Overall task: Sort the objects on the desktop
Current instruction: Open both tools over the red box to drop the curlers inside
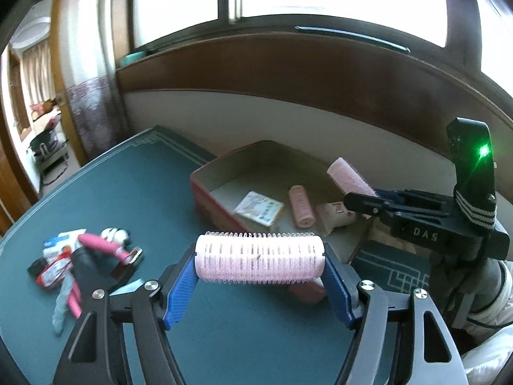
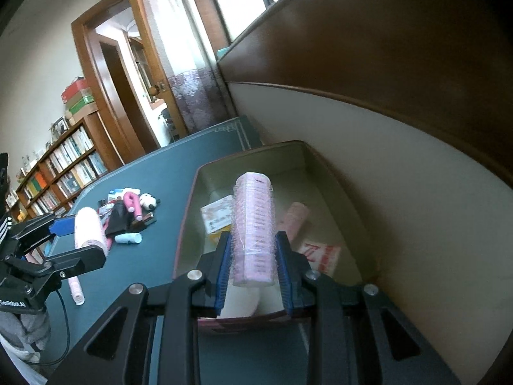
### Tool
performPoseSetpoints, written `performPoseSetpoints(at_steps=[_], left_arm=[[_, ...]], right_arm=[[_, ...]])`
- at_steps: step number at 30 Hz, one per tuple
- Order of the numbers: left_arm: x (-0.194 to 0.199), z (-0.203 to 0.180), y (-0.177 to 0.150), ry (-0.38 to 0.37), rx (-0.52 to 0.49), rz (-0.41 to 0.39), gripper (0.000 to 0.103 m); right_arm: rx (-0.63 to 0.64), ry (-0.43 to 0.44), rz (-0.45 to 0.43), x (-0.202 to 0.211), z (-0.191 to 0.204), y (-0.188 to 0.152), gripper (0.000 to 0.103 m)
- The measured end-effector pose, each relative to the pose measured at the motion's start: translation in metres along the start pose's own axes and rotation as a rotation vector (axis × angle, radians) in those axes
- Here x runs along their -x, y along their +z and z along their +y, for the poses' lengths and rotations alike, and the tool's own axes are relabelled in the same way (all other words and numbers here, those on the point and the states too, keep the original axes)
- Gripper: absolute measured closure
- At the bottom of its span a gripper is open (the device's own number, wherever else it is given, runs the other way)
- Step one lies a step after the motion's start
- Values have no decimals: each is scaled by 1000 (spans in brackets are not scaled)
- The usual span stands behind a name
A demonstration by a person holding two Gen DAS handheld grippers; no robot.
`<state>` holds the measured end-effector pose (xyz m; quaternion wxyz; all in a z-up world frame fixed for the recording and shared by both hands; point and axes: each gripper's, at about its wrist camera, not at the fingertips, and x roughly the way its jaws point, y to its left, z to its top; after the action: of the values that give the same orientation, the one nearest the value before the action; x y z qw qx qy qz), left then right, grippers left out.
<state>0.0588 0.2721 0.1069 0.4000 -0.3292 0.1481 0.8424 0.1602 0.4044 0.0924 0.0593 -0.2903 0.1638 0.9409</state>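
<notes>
My left gripper (image 1: 259,276) is shut on a pink hair roller (image 1: 259,258), held crosswise above the green tabletop (image 1: 134,199). My right gripper (image 2: 255,260) is shut on a second pink hair roller (image 2: 255,224), held lengthwise over the near end of the pink-sided box (image 2: 184,224). The right gripper with its roller also shows in the left wrist view (image 1: 359,197). Inside the box lie another pink roller (image 1: 301,205), a yellow-white packet (image 1: 259,207) and a red-printed packet (image 2: 323,255). The left gripper and its roller show in the right wrist view (image 2: 73,243).
A pile of small items (image 1: 73,256) lies on the table's left: a pink tool, a black-and-white toy (image 2: 149,200), packets, a pale blue tube (image 2: 128,239). Another pink roller (image 2: 75,288) lies on the table. The box stands against the wall (image 1: 288,122). A bookshelf (image 2: 61,166) stands far left.
</notes>
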Motion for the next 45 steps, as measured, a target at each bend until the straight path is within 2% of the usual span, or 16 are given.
performPoseSetpoints(at_steps=[7, 13, 25, 30, 37, 45], left_arm=[[-37, -24, 14, -49, -54, 33, 30], [-65, -30, 17, -70, -65, 74, 30], [-91, -33, 13, -76, -74, 132, 29], [-89, -29, 12, -91, -62, 131, 22], [-84, -19, 10, -78, -32, 130, 22], [-63, -7, 11, -73, 10, 94, 22]], right_arm=[[-53, -18, -4, 2, -24, -1, 74], [-78, -26, -1, 0, -35, -1, 74], [-78, -18, 12, -5, -39, -2, 74], [-58, -8, 16, -8, -34, -2, 74], [-42, 0, 18, -9, -28, -1, 74], [-36, 8, 36, -15, -24, -2, 73]])
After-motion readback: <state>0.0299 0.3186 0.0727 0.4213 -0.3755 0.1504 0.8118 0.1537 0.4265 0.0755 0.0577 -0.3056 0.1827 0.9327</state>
